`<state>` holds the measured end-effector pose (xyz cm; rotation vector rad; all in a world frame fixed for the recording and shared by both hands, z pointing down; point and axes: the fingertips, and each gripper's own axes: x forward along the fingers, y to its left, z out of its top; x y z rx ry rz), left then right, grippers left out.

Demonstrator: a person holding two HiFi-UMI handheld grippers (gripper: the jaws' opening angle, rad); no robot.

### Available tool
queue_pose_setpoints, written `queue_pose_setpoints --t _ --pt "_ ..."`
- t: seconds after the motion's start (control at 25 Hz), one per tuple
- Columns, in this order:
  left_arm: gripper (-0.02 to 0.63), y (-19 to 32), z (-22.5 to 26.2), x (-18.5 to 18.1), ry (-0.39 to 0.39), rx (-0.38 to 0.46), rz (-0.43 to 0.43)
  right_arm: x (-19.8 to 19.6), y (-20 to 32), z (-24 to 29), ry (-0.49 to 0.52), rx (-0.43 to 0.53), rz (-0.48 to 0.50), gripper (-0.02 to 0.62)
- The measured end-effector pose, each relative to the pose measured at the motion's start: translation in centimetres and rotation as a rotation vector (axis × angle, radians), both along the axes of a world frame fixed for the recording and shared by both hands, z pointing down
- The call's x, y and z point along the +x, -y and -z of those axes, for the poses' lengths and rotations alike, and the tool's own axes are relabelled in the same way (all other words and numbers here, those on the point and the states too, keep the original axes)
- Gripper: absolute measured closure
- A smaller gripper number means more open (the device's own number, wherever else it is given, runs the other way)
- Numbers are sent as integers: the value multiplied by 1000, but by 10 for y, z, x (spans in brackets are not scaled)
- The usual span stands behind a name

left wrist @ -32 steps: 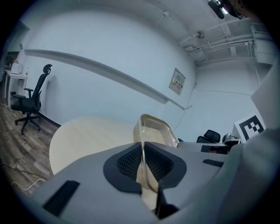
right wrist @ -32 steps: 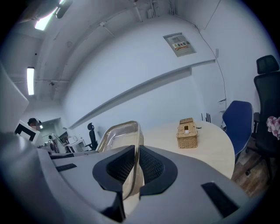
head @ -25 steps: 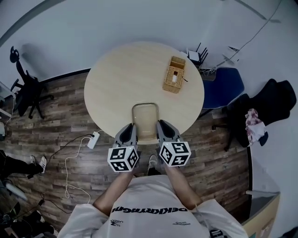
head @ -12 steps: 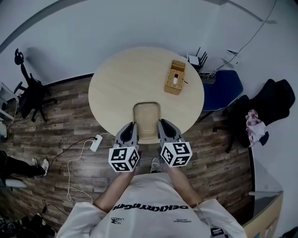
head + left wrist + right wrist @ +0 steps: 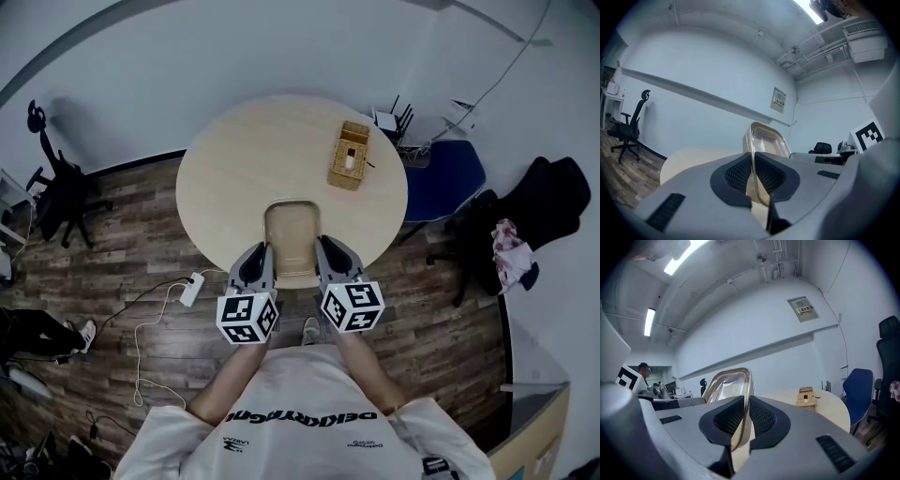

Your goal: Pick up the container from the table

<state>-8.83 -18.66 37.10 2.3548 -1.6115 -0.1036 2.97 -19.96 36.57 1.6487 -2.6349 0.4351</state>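
One clear rectangular plastic container [image 5: 292, 234] hangs over the near edge of the single round beige table [image 5: 246, 159], its side rims pinched by two tools (left gripper [image 5: 262, 249] left, right gripper [image 5: 324, 244] right). One wicker box [image 5: 350, 156] sits far right.

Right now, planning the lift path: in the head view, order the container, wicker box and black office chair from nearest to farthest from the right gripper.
1. The container, its right rim clamped in the right gripper.
2. The wicker box, far right on the table.
3. The office chair, off the table, far left.
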Motion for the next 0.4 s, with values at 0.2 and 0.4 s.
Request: queue_pose_setpoints --t 0.2,0.4 --pt "571 1 -1 -3 6 -1 12 -3 2 -2 -2 -2 6 531" --pt "571 5 -5 -5 10 3 19 -5 6 -7 -4 -4 17 531"
